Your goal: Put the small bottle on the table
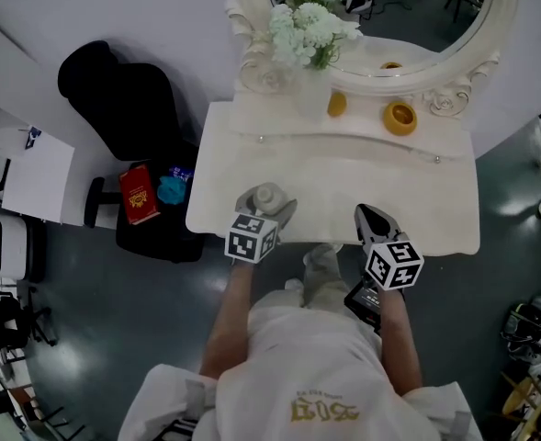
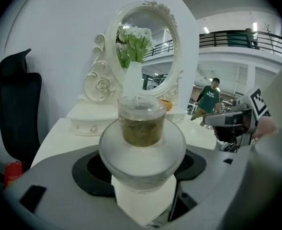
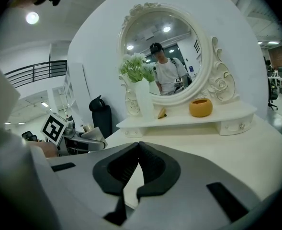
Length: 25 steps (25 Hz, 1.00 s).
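Observation:
A small clear bottle [image 2: 141, 128] with a wide rounded body and brownish contents sits between the jaws of my left gripper [image 2: 141, 164], which is shut on it. In the head view the bottle [image 1: 266, 196] and left gripper [image 1: 268, 209] are over the front left part of the white dressing table [image 1: 343, 177]; whether the bottle rests on the tabletop I cannot tell. My right gripper [image 3: 140, 150] is shut with nothing in it, its tips touching. It hovers over the table's front edge, right of centre [image 1: 369, 217].
An oval mirror [image 1: 417, 26], a vase of white flowers [image 1: 311, 26], an orange bowl [image 1: 400, 118] and a small orange object [image 1: 337, 105] stand on the raised back shelf. A black chair [image 1: 123, 99] and a red box [image 1: 139, 194] are left of the table.

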Available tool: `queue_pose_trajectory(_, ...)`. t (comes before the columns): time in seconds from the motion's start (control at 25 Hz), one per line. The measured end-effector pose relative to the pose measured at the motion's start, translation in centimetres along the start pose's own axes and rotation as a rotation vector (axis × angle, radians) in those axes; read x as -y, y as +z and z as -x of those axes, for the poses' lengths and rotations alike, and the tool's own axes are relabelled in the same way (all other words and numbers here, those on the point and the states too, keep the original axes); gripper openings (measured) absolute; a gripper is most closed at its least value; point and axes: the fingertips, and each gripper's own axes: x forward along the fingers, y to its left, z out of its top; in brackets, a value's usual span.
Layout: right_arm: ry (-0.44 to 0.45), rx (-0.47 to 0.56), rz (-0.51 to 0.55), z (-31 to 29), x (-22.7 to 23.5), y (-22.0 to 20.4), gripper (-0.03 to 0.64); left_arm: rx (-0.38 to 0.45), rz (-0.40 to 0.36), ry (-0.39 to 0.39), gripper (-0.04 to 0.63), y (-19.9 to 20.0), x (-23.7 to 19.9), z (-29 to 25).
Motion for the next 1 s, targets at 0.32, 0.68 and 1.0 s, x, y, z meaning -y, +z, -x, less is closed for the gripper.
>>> queue_pose_trajectory(0.32, 0.007, -0.079, -0.016, -2.5, 1.5, -1.8, 0.012, -0.054, 0.018, 0.013, 0.35, -1.7, -1.4, -2.6)
queue_pose_trajectory(0.68, 0.01, -0.139, -0.026, -4.7, 3.7, -3.3, 0.013, -0.108, 0.015, 0.022, 0.35, -3.4, -2.1, -6.0)
queue_pose_trajectory(1.0, 0.007, -0.163, -0.042, -5.6, 5.0, -3.7, 0.013, -0.111, -0.042, 0.059, 0.35, -3.9, -3.3, -8.5)
